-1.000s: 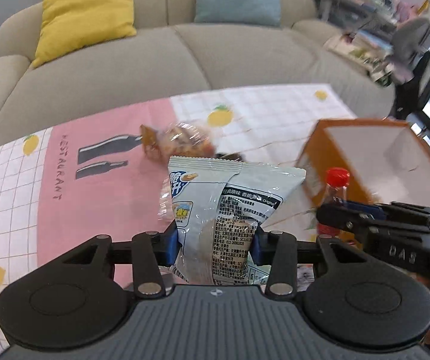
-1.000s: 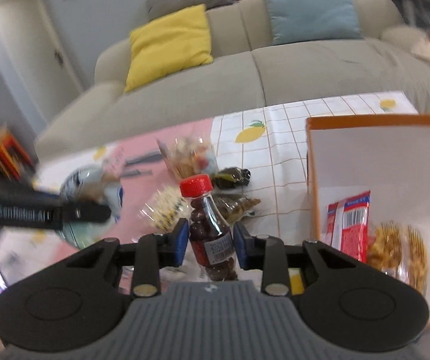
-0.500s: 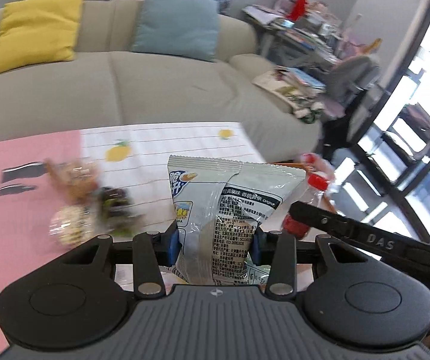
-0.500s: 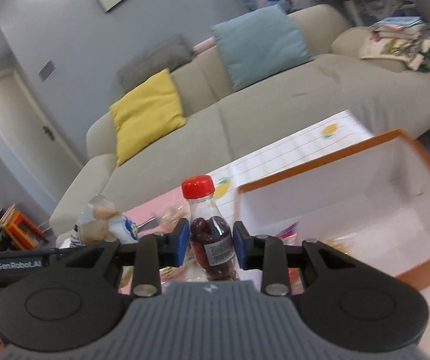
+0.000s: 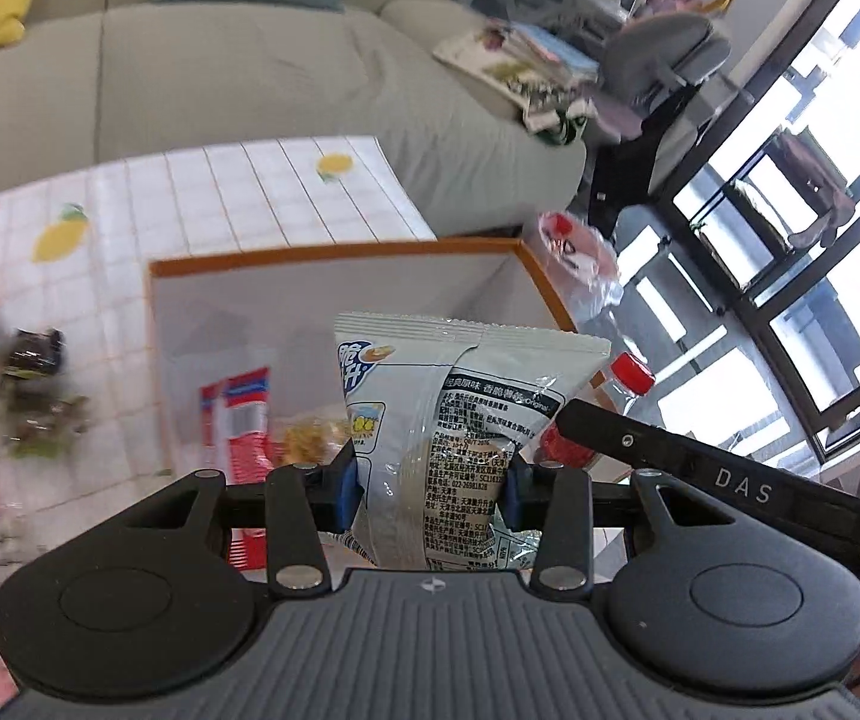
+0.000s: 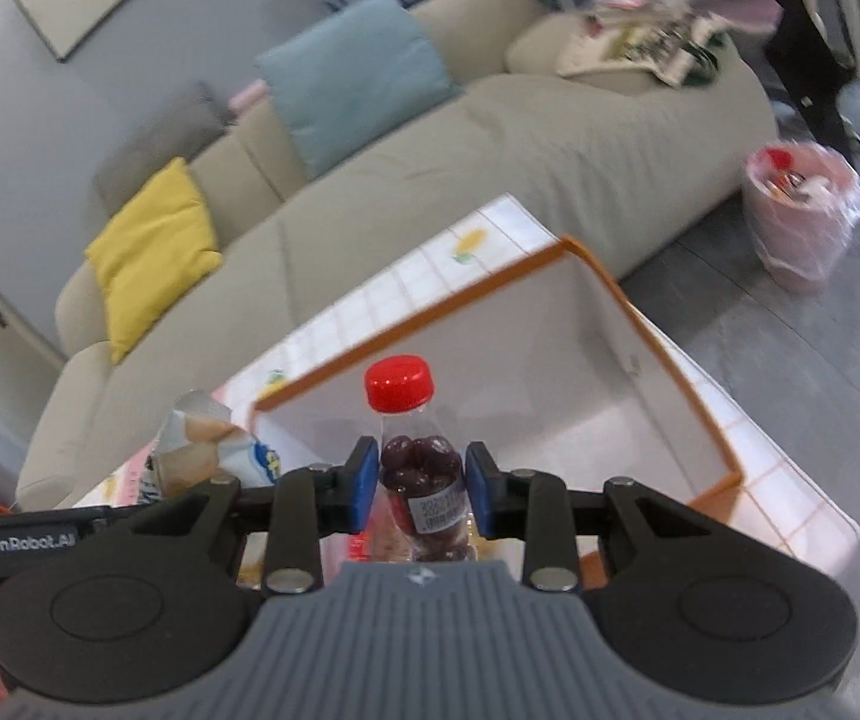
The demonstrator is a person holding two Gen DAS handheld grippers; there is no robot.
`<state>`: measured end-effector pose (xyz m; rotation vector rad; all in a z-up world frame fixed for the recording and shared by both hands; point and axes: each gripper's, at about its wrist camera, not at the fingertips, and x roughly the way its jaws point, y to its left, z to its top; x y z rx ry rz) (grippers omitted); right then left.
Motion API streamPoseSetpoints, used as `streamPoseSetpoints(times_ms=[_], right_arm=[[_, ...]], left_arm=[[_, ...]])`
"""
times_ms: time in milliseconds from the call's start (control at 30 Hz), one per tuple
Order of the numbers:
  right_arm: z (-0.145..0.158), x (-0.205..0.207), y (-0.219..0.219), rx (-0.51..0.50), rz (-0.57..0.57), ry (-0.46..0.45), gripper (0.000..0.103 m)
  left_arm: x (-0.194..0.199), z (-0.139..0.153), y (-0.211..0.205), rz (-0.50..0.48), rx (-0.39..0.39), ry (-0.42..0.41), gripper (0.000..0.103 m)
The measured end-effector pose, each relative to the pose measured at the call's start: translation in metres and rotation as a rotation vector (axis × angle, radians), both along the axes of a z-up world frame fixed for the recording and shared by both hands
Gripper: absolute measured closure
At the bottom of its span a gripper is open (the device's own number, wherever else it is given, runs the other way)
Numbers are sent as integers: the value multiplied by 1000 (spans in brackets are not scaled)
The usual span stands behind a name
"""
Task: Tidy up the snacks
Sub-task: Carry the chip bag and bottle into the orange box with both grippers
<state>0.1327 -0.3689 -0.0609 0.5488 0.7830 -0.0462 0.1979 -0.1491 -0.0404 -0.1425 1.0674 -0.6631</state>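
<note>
My left gripper (image 5: 433, 495) is shut on a white snack bag (image 5: 460, 408) and holds it upright above the near edge of the orange-rimmed white box (image 5: 334, 252). My right gripper (image 6: 421, 498) is shut on a small clear bottle (image 6: 421, 474) with a red cap, full of dark round snacks, held over the same box (image 6: 640, 312). The bottle also shows in the left wrist view (image 5: 622, 384), just right of the bag. A red-and-white packet (image 5: 238, 414) and a yellow snack (image 5: 310, 441) lie inside the box.
Several loose snack packs (image 5: 22, 384) lie on the lemon-print tablecloth (image 5: 238, 192) left of the box. A beige sofa (image 6: 490, 150) stands behind the table. A pink-bagged bin (image 6: 802, 222) stands on the floor to the right.
Both grippers have swung right from the loose snacks to above the box, each keeping its hold. The box's inside now fills the middle of both views.
</note>
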Motion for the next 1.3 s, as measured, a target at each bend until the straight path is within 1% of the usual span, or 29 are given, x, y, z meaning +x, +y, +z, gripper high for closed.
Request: streamPoseSetpoints(times_ms=[67, 233, 400, 500, 600, 633, 700, 767, 900, 933, 967, 1033, 1067, 1133, 1200, 1233, 1300], right_arm=[[-6, 9, -4, -5, 9, 34, 73], [-22, 26, -15, -56, 17, 141, 74], [-38, 28, -21, -69, 7, 221, 74], [-47, 28, -23, -63, 7, 245, 74], [-50, 35, -21, -93, 21, 266, 74], [-50, 37, -19, -102, 25, 275, 74], [-51, 41, -17, -129, 36, 291, 74], [-52, 44, -17, -143, 42, 300, 74], [-53, 48, -19, -159, 57, 320, 74], [-52, 49, -18, -164, 59, 325, 74], [-53, 50, -18, -172, 62, 331, 74], [-53, 50, -18, -175, 64, 333, 74], [-53, 50, -19, -169, 64, 334, 74], [-52, 51, -19, -153, 63, 337, 74], [-51, 53, -17, -166, 62, 349, 74], [-51, 54, -16, -175, 70, 353, 74], [-53, 56, -14, -200, 78, 371, 74]], left_arm=[[3, -11, -12, -4, 5, 26, 55], [4, -36, -35, -17, 38, 74, 55], [8, -65, -45, 7, 65, 146, 55], [13, -76, -51, 15, 82, 169, 55], [17, -86, -54, 28, 110, 206, 54], [18, -87, -54, 34, 110, 214, 54], [21, -90, -53, 47, 112, 230, 49], [23, -91, -51, 63, 115, 239, 39], [22, -87, -43, 79, 109, 250, 37], [22, -86, -38, 85, 97, 252, 34], [21, -83, -33, 94, 73, 256, 28], [20, -81, -29, 109, 25, 262, 22], [20, -78, -26, 114, 7, 262, 21], [18, -73, -21, 114, 8, 246, 21], [17, -69, -18, 110, 16, 233, 28], [16, -68, -16, 113, 20, 229, 35], [13, -65, -10, 118, 22, 225, 37]])
